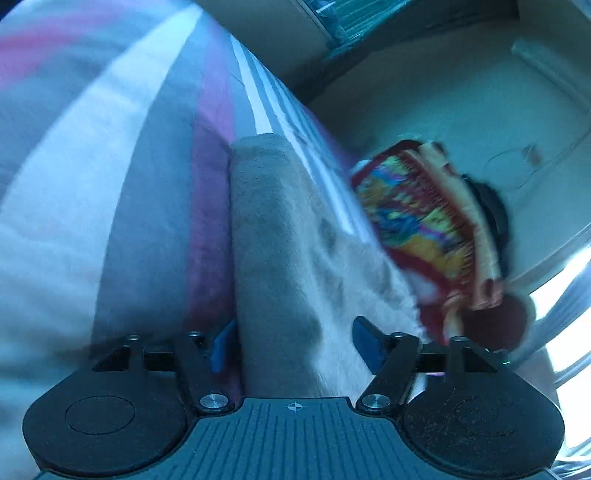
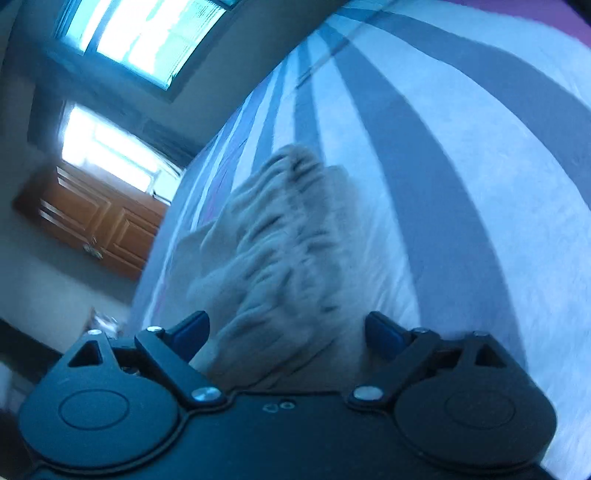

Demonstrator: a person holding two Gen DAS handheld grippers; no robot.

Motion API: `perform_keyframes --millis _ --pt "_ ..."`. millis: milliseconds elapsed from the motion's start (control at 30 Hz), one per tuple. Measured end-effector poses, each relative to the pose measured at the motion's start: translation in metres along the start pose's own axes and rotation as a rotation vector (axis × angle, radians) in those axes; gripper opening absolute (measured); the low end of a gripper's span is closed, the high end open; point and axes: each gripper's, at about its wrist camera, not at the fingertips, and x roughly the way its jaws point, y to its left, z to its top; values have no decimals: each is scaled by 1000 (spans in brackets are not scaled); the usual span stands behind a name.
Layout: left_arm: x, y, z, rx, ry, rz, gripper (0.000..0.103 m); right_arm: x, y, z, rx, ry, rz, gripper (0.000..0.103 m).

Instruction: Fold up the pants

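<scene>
The grey pants (image 1: 269, 236) lie on a striped bed cover (image 1: 122, 177), stretched away as a long folded leg in the left wrist view. My left gripper (image 1: 293, 345) is open, its blue pads on either side of the near end of the fabric. In the right wrist view the pants (image 2: 273, 251) show as a wrinkled, bunched band on the cover (image 2: 461, 206). My right gripper (image 2: 286, 334) is open, with the cloth lying between its spread fingers. Both views are motion-blurred.
A person's arm in a colourful patterned sleeve (image 1: 417, 218) reaches in at the right of the left wrist view. The bed edge drops to a pale floor (image 1: 461, 96). A wooden cabinet (image 2: 96, 218) and bright windows (image 2: 144, 33) stand beyond the bed.
</scene>
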Motion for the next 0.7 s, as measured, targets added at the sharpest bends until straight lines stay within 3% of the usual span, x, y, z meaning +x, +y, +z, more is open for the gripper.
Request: perform_keyframes --millis 67,167,333,467,600,700 --pt "14 15 11 -38 42 -33 42 4 -14 8 31 13 76 88" --pt "34 25 23 -52 78 -105 38 20 -25 24 15 48 145 87" --pt "59 21 33 -32 93 -138 32 53 -8 46 -103 99 184 96" --pt "50 14 37 -39 29 -198 28 63 6 57 -123 106 199 58" --pt "43 4 66 5 -40 -206 28 62 29 80 -171 89 264 56" --pt "37 9 112 5 -110 -186 28 81 55 108 -205 91 303 52"
